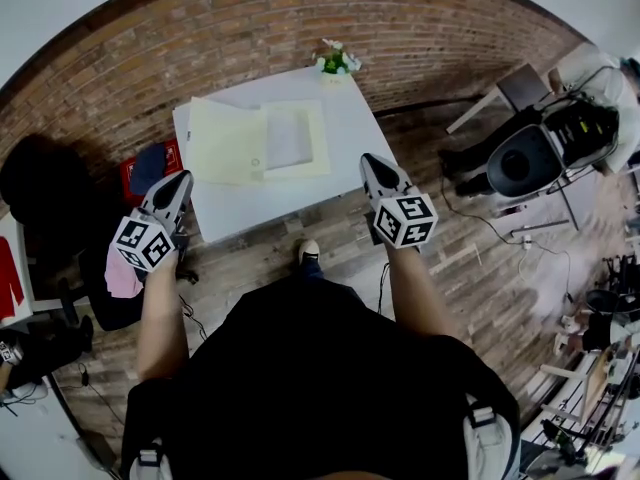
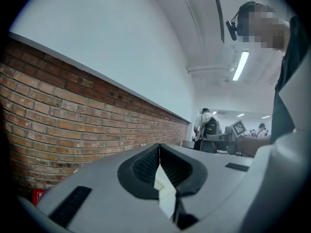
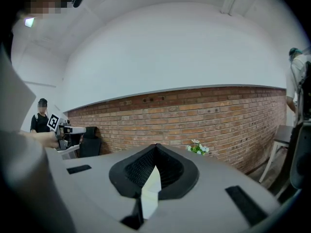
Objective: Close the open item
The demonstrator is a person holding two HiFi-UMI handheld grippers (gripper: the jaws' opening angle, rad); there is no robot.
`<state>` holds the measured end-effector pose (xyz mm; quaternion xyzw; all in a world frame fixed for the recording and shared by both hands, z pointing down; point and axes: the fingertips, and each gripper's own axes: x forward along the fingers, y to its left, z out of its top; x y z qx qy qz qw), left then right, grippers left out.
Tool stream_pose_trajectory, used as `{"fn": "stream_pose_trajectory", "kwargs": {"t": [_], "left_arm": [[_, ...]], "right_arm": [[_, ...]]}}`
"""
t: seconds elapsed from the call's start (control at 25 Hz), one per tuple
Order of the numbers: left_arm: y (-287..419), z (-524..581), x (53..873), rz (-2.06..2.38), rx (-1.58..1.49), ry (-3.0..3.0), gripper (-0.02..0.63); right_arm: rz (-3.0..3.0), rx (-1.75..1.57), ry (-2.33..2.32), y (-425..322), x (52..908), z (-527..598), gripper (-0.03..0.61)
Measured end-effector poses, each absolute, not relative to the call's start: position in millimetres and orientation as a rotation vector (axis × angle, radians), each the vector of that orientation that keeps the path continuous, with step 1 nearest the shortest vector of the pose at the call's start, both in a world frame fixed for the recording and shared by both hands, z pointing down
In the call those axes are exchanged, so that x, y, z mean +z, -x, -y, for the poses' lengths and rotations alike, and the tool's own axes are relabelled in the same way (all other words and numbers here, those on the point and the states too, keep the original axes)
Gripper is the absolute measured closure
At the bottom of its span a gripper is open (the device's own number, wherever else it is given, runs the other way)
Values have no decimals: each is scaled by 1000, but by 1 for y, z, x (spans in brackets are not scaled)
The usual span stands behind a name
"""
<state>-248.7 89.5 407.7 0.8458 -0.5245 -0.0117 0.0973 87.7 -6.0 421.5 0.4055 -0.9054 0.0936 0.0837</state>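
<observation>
Just short of the tabletop (image 1: 260, 213), I hold my left gripper (image 1: 182, 180) and right gripper (image 1: 371, 162) level, jaws pressed together and empty; by my reckoning this is the approach. The pale yellow folder (image 1: 225, 143) lies mid-tabletop, spread flat, with a white sheet (image 1: 290, 136) on its right half. Next, I judge, a gripper must catch one cover's outer edge and fold it over.
</observation>
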Motion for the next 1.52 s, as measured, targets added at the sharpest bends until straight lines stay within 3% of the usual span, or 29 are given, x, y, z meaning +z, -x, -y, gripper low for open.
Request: {"fn": "stream_pose_trajectory", "kwargs": {"t": [1.52], "left_arm": [[263,14,442,1698,-20,-2298,600]], "right_arm": [[2717,314,-1014,-75,445,156,558]]}}
